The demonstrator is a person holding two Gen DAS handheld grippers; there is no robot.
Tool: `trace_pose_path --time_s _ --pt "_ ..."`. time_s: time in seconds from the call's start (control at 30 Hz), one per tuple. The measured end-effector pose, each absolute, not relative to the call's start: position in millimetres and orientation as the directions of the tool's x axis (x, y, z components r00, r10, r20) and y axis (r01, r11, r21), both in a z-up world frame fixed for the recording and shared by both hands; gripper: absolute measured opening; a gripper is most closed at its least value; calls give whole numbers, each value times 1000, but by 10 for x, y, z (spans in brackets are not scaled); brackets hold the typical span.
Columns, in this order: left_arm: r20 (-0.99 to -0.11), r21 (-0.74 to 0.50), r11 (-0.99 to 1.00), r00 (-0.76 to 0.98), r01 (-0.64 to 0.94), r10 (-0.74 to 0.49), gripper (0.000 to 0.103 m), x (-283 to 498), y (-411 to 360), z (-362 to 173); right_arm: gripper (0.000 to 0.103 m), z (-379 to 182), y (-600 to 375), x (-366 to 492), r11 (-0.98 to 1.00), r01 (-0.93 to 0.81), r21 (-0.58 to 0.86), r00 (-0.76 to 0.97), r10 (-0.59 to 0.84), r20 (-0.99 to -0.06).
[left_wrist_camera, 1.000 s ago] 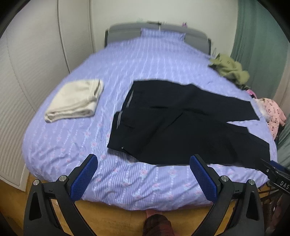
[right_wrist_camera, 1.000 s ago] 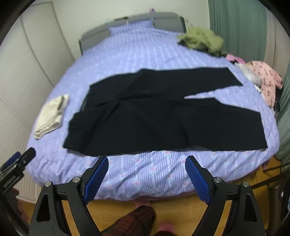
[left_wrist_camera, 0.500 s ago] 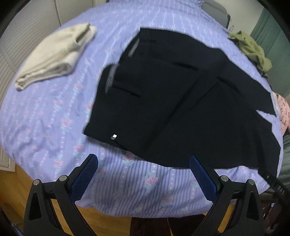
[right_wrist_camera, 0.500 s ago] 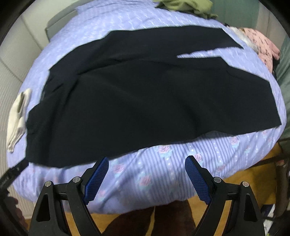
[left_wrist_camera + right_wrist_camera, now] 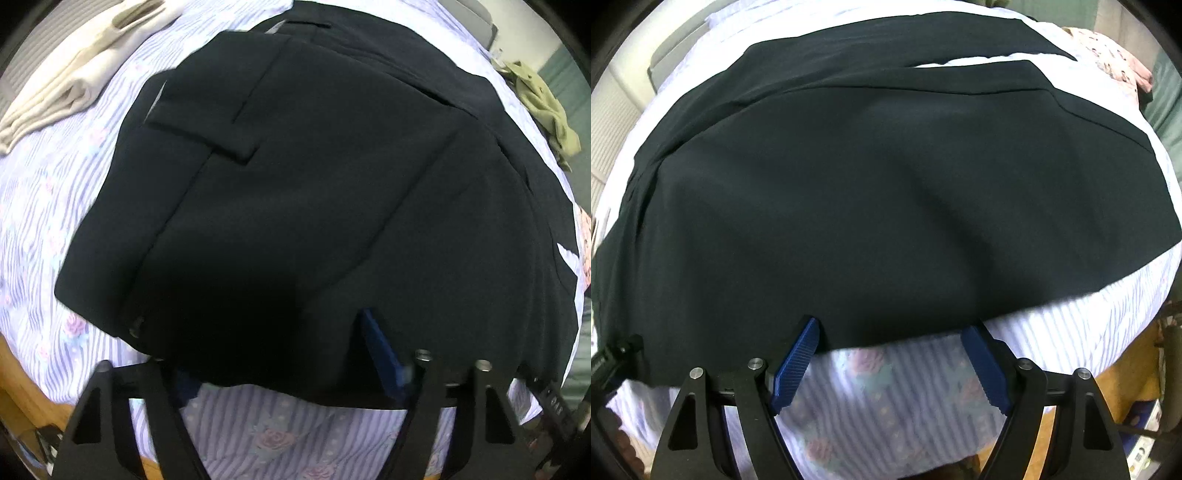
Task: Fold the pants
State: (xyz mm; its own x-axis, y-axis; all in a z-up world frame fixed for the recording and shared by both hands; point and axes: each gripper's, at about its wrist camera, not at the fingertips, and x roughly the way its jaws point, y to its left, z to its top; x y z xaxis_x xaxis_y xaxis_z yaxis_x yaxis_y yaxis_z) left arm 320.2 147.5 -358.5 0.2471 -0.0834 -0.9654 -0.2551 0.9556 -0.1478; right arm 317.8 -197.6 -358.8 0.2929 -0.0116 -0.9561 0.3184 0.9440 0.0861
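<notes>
Black pants [image 5: 303, 192] lie spread flat on the purple striped bedsheet [image 5: 48, 206], waistband to the left, legs to the right. In the left wrist view my left gripper [image 5: 280, 354] is open at the near hem; its blue pads [image 5: 380, 354] straddle the cloth edge and the left pad is hidden under fabric. In the right wrist view the pants [image 5: 868, 192] fill the frame. My right gripper [image 5: 890, 354] is open, its pads [image 5: 798, 358] wide apart at the near edge of the leg, over the sheet [image 5: 886, 398].
A folded cream garment [image 5: 74, 74] lies at the bed's far left. An olive garment [image 5: 543, 99] and a pink one [image 5: 1115, 55] sit at the right side. The wooden bed frame edge [image 5: 14, 376] runs below the sheet.
Both grippers have moved down and forward to the near edge of the pants, which now fill both views. Both stay open.
</notes>
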Motion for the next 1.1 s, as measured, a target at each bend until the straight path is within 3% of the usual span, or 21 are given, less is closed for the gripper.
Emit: trace_pose_path --time_s 0.03,0.07,0.13,0.27,0.37,0.53,0.83,1.1 --pt "-966 -146 959 243 -243 -85 44 3196 1450 -3549 73 -3583 -2010 3194 940 324 104 290 6 -957" --pt "-969 -119 965 240 -232 -62 38 3179 1417 -3479 66 -3569 -2042 3215 936 328 125 288 27 -957" --pt "-970 -73 974 241 -213 -20 17 3155 1386 -3351 55 -3520 -2103 3261 938 316 142 292 46 -955" --pt "-960 -67 986 278 -150 -23 9 3125 1300 -2929 25 -3234 -2154 3351 955 273 119 306 31 -951" --pt "-944 -69 990 329 -122 -26 9 3131 1234 -2608 14 -2942 -2220 3473 963 238 127 348 38 -937" --pt "-890 -92 991 454 -100 -37 8 3332 1077 -2060 11 -2399 -2334 3695 961 230 154 451 34 -892" --pt "-775 -89 992 632 -89 -13 8 4421 1196 -1463 10 -1267 -2326 4441 977 143 156 684 16 -729" --pt "-798 -2 996 600 -90 53 8 5684 1203 -1721 5 -1473 -2231 5655 995 88 54 706 -24 -708"
